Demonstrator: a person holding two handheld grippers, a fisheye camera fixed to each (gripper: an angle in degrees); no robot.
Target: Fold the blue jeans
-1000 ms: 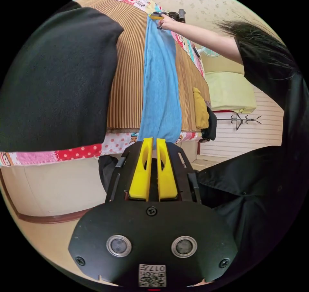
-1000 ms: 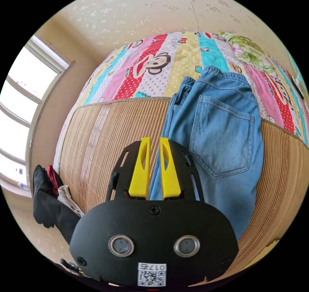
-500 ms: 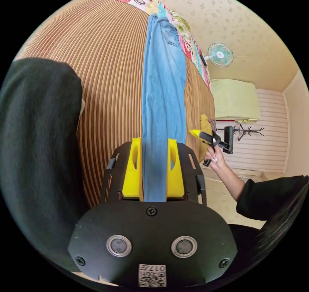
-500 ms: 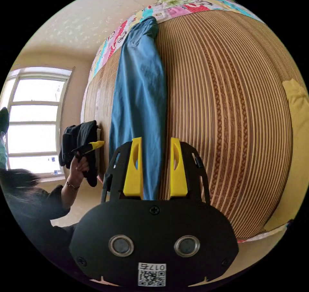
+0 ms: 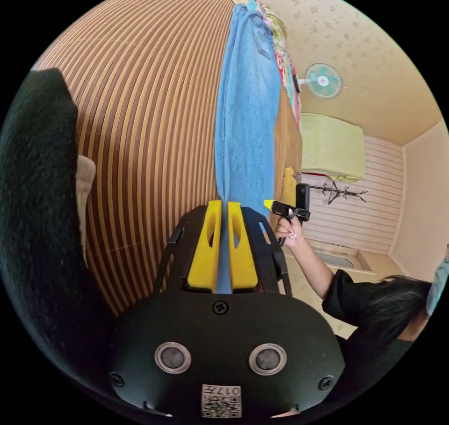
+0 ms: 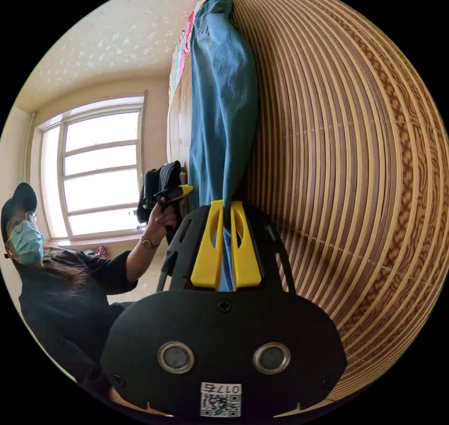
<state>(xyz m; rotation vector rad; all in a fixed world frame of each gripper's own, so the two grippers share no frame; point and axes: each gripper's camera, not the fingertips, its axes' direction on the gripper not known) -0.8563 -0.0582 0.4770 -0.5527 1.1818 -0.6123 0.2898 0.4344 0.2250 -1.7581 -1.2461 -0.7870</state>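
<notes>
Left gripper view: the blue jeans (image 5: pixel 245 106) are laid lengthwise on the striped bamboo mat (image 5: pixel 149 130), running from 12 o'clock down to centre. The hem end is pinched between the yellow jaws of the left gripper (image 5: pixel 223 207), which are pressed nearly together on the denim. At 3 o'clock of it, the right gripper (image 5: pixel 270 205) is seen held in a hand (image 5: pixel 287 228) at the other hem corner. A black garment (image 5: pixel 32 219) lies at 9 o'clock.

Right gripper view: the right gripper (image 6: pixel 225 207) is closed on the jeans' (image 6: pixel 222 92) hem, cloth caught between both jaws. The left gripper (image 6: pixel 183 190) is seen at 10 o'clock.
</notes>
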